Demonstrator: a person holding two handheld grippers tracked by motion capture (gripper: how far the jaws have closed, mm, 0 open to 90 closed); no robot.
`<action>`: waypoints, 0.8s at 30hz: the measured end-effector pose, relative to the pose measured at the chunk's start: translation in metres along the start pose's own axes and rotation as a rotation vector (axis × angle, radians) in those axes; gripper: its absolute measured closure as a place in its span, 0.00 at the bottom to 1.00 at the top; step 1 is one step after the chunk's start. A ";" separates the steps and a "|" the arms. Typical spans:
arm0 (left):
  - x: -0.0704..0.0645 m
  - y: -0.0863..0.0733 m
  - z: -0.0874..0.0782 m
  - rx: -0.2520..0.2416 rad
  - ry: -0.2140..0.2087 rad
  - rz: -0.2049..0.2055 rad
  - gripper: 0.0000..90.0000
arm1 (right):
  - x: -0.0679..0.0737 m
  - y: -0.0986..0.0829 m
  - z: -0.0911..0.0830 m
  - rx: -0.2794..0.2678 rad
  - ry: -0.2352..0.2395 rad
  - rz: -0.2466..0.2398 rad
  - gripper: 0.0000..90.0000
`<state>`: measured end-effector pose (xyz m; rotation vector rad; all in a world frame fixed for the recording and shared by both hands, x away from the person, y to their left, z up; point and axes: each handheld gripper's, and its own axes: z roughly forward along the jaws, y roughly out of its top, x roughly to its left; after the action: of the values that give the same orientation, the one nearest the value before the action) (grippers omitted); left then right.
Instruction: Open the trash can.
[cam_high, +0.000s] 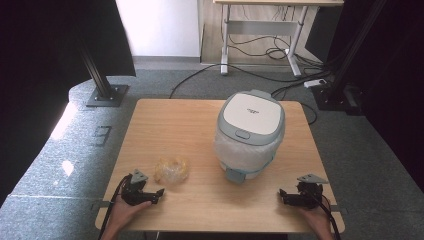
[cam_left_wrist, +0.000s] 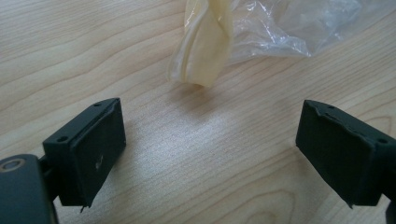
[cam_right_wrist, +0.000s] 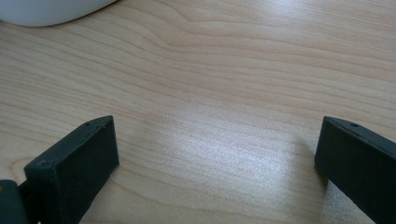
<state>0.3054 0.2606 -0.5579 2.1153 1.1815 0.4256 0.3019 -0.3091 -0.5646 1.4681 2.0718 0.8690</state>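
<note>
Wooden table, seen from above. Near left edge: left gripper, held in a hand, jaws spread wide, nothing between them. Just beyond its tips, slightly to the right: crumpled plastic bag, clear with a yellowish tint, lying flat on the wood, apart from the gripper. Near right edge: right gripper, held in the other hand, jaws likewise spread wide and empty, tips pointing left along the table. Right of centre and farther back: rice cooker, pale blue-grey with a white lid, lid closed, body wrapped in a translucent white liner, well apart from both grippers.

Left gripper view: both black jaws standing far apart over bare wood; plastic bag ahead of them at the far edge, its twisted yellowish end nearest, not touching either jaw.

Right gripper view: jaws far apart over bare wood; white curved base of the rice cooker at far left.
</note>
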 end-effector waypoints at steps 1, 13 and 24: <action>-0.001 0.000 0.000 0.003 0.006 0.007 0.09 | 0.000 0.000 0.000 0.000 0.001 0.001 0.00; -0.003 0.000 0.000 0.009 0.020 0.021 0.09 | 0.001 0.002 -0.002 0.023 -0.029 0.030 0.01; -0.003 0.000 0.001 0.010 0.021 0.022 0.09 | 0.006 0.006 -0.022 -0.115 -0.045 0.025 0.32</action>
<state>0.3037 0.2575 -0.5583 2.1386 1.1755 0.4533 0.2889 -0.3077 -0.5450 1.4425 1.9412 0.9404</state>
